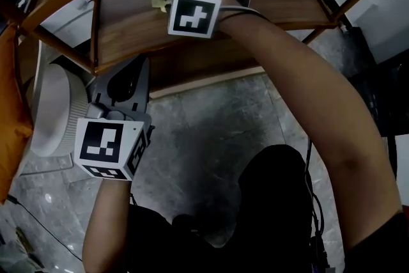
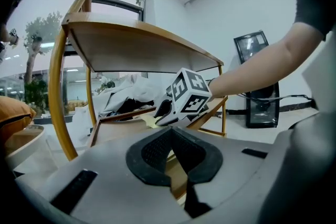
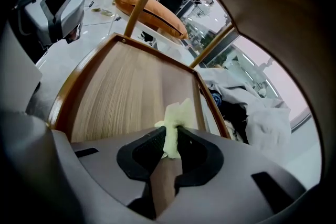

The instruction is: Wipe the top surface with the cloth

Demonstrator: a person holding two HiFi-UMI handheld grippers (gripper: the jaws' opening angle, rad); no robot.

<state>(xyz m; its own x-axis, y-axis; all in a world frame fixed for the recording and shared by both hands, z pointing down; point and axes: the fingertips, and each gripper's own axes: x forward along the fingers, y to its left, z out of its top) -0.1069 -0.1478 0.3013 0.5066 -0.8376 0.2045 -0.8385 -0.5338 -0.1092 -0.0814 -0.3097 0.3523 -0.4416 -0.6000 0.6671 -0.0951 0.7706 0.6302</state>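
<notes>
Cloth (image 3: 177, 115), clamped by the right gripper (image 3: 171, 134), rests on the shelf (image 3: 126, 86); the left gripper (image 2: 170, 132) has its jaws closed and empty, shown only in its own view.

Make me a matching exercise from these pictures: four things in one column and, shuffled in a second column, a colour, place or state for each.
Things:
1. cloth
2. left gripper
3. cushion
4. lower shelf

Descriptions:
A. orange
B. jaws together, nothing between them
C. pale yellow, pinched by the right gripper
D. light wood grain with a raised rim

Pairs: 1-C, 2-B, 3-A, 4-D.
</notes>
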